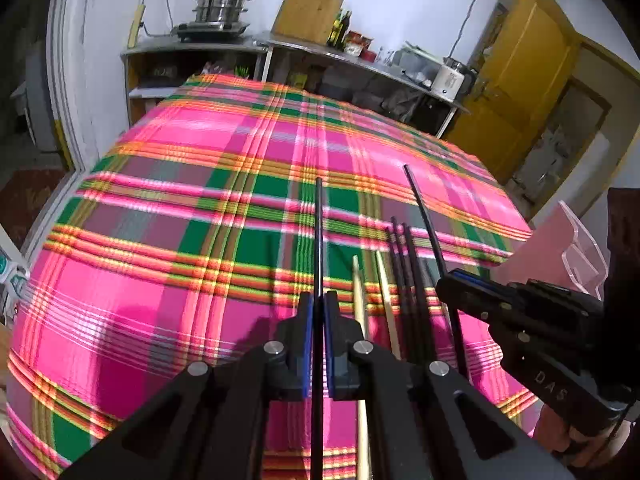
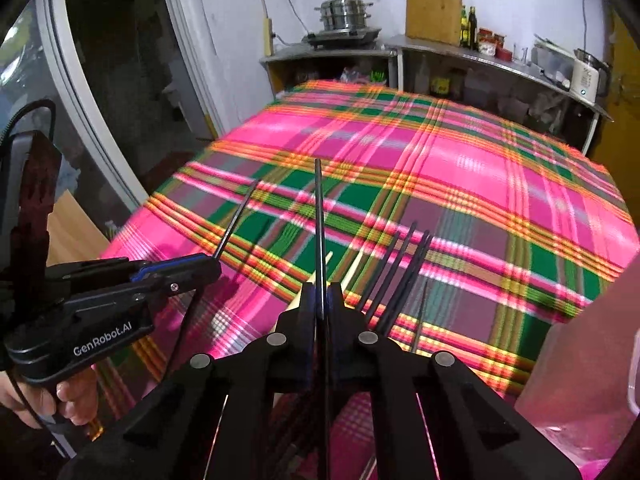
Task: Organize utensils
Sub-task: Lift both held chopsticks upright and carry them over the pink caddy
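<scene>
Each gripper is clamped on one black chopstick: the left gripper (image 1: 319, 308) and the right gripper (image 2: 321, 300). Both chopsticks are lifted off the desk (image 1: 160, 200). More black chopsticks (image 1: 404, 264) and two pale chopsticks (image 1: 360, 292) lie between them on the plaid cloth.

A: What can't you make out here?

B: The near ends of the black chopsticks (image 1: 404, 272) and the pale chopsticks (image 1: 360, 300) lying on the plaid cloth (image 1: 180, 200) vanish behind the left gripper (image 1: 319, 304), so their full length is hidden.

A: And to the right?

B: The clear plastic holder (image 1: 580, 252) is cut by the picture's edge; in the right wrist view it is only a pink blur (image 2: 580, 360). The hand (image 2: 60, 396) under the left gripper is partly cropped too.

A: The far shelf?

B: Its bottles (image 2: 469, 26) are too small to read.
</scene>
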`<state>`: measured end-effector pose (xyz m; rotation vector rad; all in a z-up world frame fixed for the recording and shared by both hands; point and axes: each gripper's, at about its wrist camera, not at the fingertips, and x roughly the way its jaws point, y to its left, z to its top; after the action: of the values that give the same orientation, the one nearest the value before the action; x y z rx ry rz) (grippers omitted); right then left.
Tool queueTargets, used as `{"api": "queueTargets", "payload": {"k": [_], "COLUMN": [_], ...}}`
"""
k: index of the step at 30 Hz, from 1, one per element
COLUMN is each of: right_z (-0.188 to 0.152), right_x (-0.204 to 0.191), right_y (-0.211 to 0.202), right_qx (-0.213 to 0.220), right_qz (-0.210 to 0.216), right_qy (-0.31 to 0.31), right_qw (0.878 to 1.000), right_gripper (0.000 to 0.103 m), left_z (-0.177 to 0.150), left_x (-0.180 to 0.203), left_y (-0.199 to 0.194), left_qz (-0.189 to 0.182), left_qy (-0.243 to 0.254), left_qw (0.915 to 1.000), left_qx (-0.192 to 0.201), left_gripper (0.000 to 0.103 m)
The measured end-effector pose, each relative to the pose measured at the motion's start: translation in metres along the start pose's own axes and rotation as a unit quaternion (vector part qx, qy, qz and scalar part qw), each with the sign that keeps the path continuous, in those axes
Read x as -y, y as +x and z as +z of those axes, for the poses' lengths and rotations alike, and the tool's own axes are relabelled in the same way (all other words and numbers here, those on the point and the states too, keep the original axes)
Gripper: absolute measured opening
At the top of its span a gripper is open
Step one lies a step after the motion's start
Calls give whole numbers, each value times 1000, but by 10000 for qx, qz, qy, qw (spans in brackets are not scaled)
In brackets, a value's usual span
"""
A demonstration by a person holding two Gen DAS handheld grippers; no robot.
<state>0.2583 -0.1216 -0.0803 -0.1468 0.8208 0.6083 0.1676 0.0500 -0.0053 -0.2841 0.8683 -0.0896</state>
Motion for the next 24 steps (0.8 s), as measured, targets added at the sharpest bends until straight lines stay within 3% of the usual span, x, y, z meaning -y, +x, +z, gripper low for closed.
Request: {"api": "queueTargets", "payload": {"k": [13, 24], "right_z": [5, 2], "right_x": [-2, 16], "right_y": [-82, -148], "right_qx": [813, 1437], "right_qz": [-77, -278], "right_qy": [212, 523], "right_qw": [9964, 9878], "right_gripper": [6, 6], "left_z": [24, 47], "left_x": [34, 76], "left_y": [-71, -105], "left_qz": [-404, -779], "left_qy": [450, 893], "left_qw": [9965, 9893], "left_qx": [574, 845], "left_gripper": [6, 6]}}
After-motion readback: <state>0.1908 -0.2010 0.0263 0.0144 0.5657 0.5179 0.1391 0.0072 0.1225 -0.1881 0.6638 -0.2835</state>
